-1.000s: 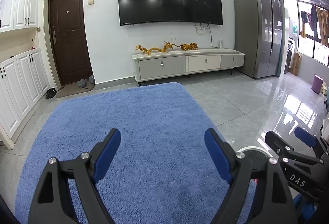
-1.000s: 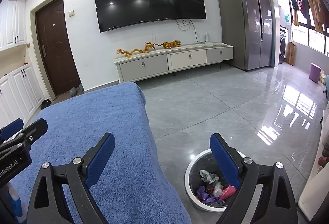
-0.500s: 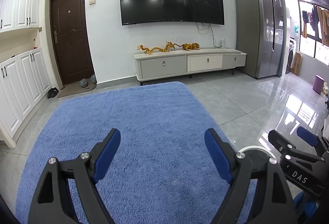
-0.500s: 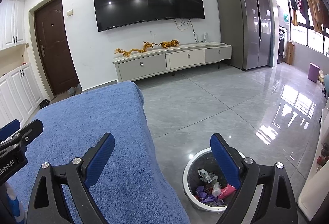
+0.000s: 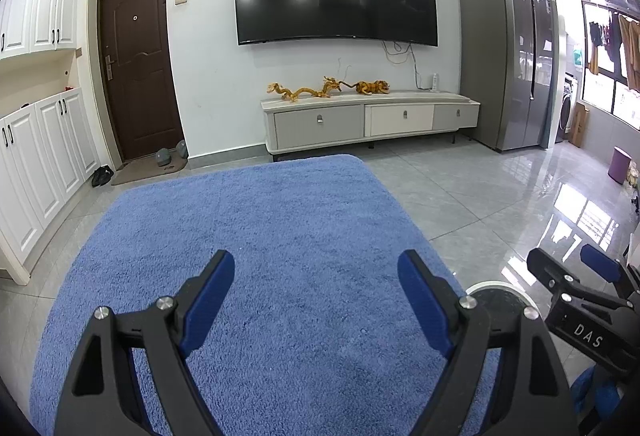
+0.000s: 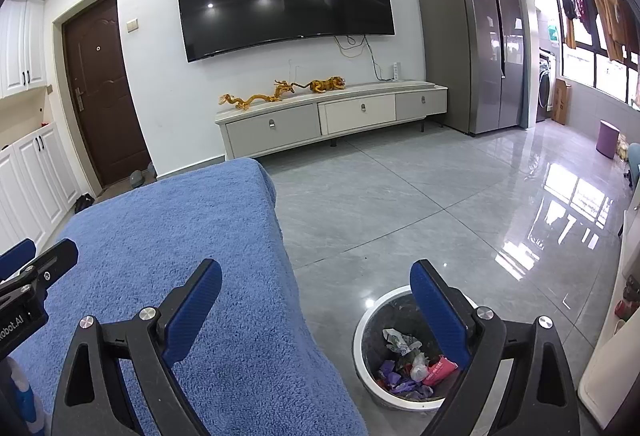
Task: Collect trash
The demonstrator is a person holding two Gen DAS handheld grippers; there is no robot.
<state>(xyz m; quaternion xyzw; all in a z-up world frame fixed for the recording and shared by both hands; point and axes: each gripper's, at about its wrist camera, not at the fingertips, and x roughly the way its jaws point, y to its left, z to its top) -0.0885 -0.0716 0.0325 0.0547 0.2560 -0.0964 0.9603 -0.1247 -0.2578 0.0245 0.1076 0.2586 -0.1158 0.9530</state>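
While you hold both tools level, your left gripper [image 5: 316,284] is spread wide, empty, over blue towel [image 5: 260,236] | your right gripper [image 6: 316,294] is spread wide too, empty, straddling towel edge | trash [image 6: 408,364] sits in white-rimmed bin [image 6: 362,320] on grey floor [image 6: 400,203], just beside towel.

Both black grippers carry blue-padded fingers [image 5: 210,300], silver screws and white lettering, "DAS" on one.
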